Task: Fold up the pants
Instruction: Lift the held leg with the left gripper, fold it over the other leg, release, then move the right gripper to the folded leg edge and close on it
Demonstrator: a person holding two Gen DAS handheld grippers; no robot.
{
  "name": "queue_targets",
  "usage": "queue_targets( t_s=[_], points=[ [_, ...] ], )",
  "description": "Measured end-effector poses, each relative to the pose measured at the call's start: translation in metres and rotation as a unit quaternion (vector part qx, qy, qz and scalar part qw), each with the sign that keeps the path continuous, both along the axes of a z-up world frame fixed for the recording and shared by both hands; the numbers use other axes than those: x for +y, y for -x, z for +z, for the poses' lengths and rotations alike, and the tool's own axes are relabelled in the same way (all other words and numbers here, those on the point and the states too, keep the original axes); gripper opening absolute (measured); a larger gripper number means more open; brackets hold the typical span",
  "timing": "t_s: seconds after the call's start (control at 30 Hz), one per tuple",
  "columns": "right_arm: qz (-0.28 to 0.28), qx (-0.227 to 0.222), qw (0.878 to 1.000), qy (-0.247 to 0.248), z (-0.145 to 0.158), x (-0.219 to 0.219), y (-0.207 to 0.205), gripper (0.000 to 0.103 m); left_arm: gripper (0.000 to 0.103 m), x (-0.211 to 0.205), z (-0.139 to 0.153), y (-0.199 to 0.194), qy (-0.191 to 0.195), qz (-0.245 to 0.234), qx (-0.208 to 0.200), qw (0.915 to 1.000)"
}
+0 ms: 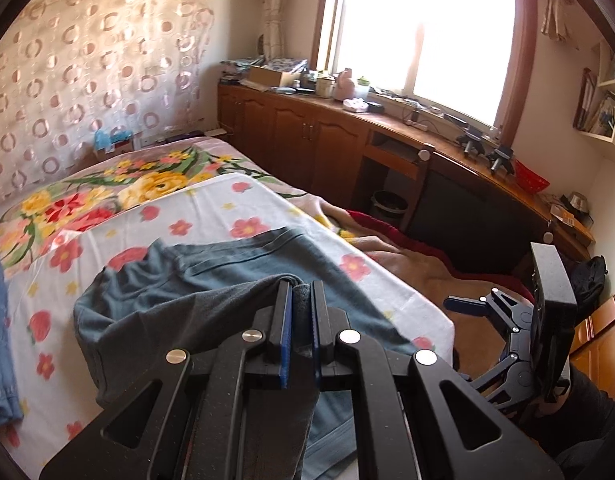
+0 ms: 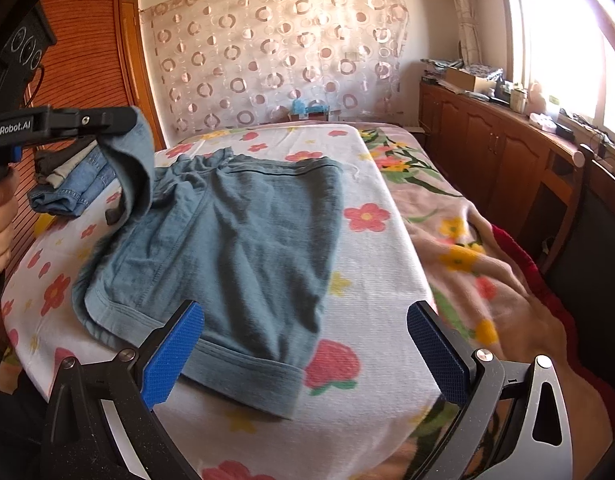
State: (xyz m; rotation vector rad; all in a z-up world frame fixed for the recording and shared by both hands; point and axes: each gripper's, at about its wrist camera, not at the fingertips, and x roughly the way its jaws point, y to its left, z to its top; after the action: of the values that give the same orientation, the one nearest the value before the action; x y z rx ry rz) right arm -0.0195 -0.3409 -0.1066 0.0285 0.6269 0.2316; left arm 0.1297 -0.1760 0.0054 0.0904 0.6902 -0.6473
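Pants [image 1: 227, 280] hem between closed left fingers [image 1: 283, 308].

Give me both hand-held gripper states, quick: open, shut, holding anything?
Left hand-held gripper: shut on a lifted edge of the blue shorts.
Right hand-held gripper: open, holding nothing, hovering over the shorts' near hem.

Black linkage grippers [image 2: 305, 344], blue pads [image 2: 173, 356], silver rivets

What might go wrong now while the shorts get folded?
The left gripper pinches only a small bit of the shorts, so the cloth may slip out. The right gripper is open and holds nothing, so the hem near it could drag and bunch. The lifted edge might also flop onto the jeans pile.
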Motion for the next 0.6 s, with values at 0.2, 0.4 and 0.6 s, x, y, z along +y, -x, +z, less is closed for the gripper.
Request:
queue_targets(
  t_s=[0.2, 0.4, 0.6],
  points=[
    [-0.009, 0.0, 1.0, -0.004, -0.003, -0.004, 0.001, 0.101, 0.01, -0.01, -0.011, -0.004, -0.014, 0.003, 0.007, 0.9999],
    [-0.012, 0.005, 1.0, -0.006, -0.005, 0.0, -0.001, 0.101, 0.049, 0.002, -0.021, -0.003, -0.031, 0.034, -0.003, 0.9989],
    [-0.008, 0.002, 1.0, -0.005, -0.002, 0.002, -0.004, 0.101, 0.075, 0.03, -0.034, 0.001, -0.033, 0.052, 0.011, 0.998]
  ],
)
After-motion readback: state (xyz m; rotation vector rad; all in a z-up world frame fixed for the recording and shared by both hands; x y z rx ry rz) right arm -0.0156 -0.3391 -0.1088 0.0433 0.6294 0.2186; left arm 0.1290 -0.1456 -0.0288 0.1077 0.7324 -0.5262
